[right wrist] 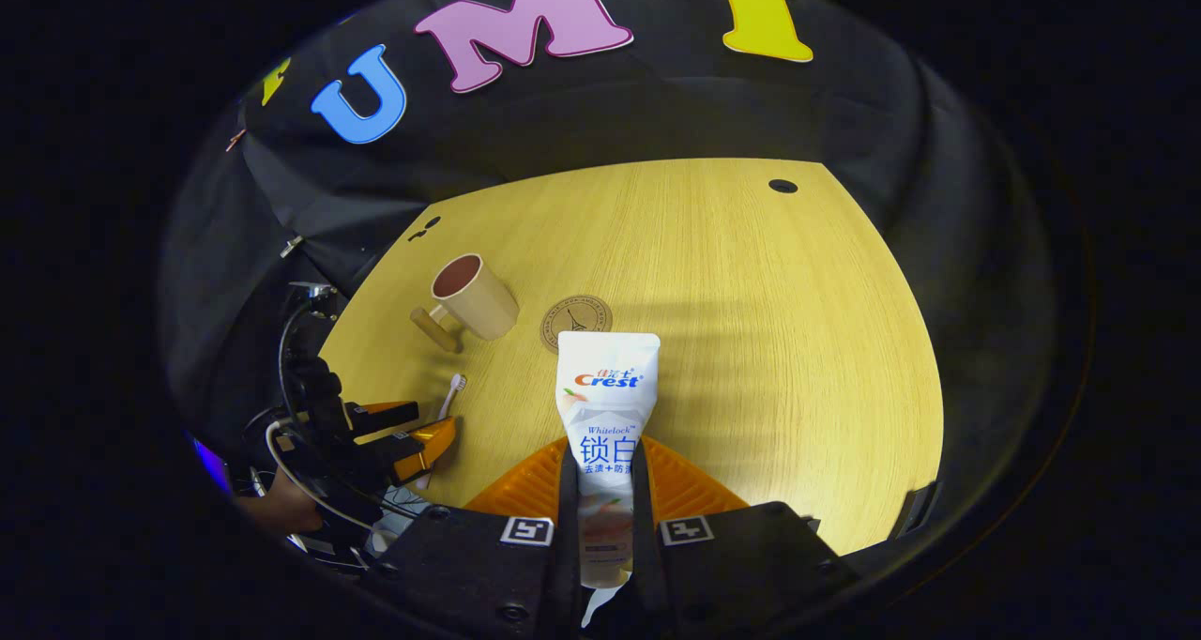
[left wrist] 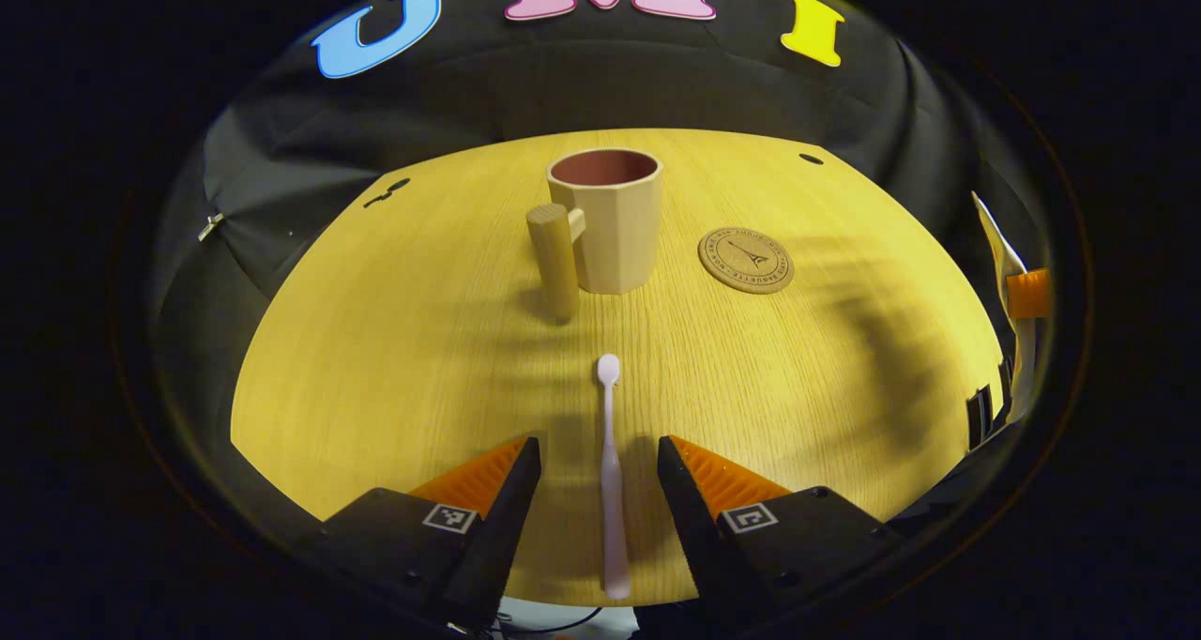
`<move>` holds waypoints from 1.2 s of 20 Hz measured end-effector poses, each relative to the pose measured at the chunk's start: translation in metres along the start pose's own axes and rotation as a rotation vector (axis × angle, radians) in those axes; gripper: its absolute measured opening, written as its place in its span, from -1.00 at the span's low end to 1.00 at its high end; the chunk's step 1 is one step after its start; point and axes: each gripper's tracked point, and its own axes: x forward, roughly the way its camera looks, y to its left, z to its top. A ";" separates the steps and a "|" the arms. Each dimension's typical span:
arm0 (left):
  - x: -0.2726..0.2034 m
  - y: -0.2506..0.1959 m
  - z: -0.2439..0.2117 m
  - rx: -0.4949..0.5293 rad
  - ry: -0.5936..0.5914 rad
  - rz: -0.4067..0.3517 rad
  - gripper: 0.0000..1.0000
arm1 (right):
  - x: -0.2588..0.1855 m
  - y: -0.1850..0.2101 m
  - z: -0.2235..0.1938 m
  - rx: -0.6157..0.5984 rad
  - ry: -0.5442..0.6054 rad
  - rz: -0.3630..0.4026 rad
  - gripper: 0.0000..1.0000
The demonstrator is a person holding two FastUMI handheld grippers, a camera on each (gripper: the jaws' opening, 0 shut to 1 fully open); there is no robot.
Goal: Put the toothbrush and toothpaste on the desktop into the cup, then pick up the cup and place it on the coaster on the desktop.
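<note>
Yellow wooden counter, black cloth behind. Left gripper fingers spread, straddling toothbrush, untouched, ready for pinching. Right gripper fingers pinching toothpaste, raised for carrying. Beyond both fingers: cup upright, coaster just beside.

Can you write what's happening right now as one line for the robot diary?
left gripper: open, jaws either side of toothbrush on table | right gripper: shut on toothpaste | cup: empty | coaster: bare
</note>
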 end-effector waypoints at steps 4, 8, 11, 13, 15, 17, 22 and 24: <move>0.006 -0.003 -0.004 -0.011 0.034 -0.009 0.53 | 0.000 -0.001 0.004 0.016 -0.006 0.008 -0.47; 0.008 -0.007 -0.007 -0.044 0.071 -0.041 0.32 | -0.002 -0.001 0.006 0.037 -0.018 0.011 -0.57; 0.009 -0.006 -0.007 -0.036 0.087 -0.034 0.11 | -0.006 0.003 0.010 0.057 -0.035 0.015 -0.57; 0.010 -0.010 -0.006 -0.008 0.093 -0.055 0.12 | -0.009 0.006 0.011 0.067 -0.047 0.015 -0.47; 0.010 -0.009 -0.004 0.023 0.080 -0.058 -0.29 | -0.011 0.007 0.012 0.074 -0.057 0.010 -0.47; 0.011 -0.009 -0.002 0.022 0.057 -0.060 -0.68 | -0.015 0.008 0.013 0.084 -0.067 0.001 -0.47; 0.010 -0.009 0.002 0.020 0.055 -0.100 -0.87 | -0.023 0.012 0.013 0.106 -0.090 -0.020 -0.47; 0.007 -0.008 0.001 0.010 0.055 -0.127 -0.87 | -0.023 0.015 0.014 0.109 -0.104 -0.023 -0.48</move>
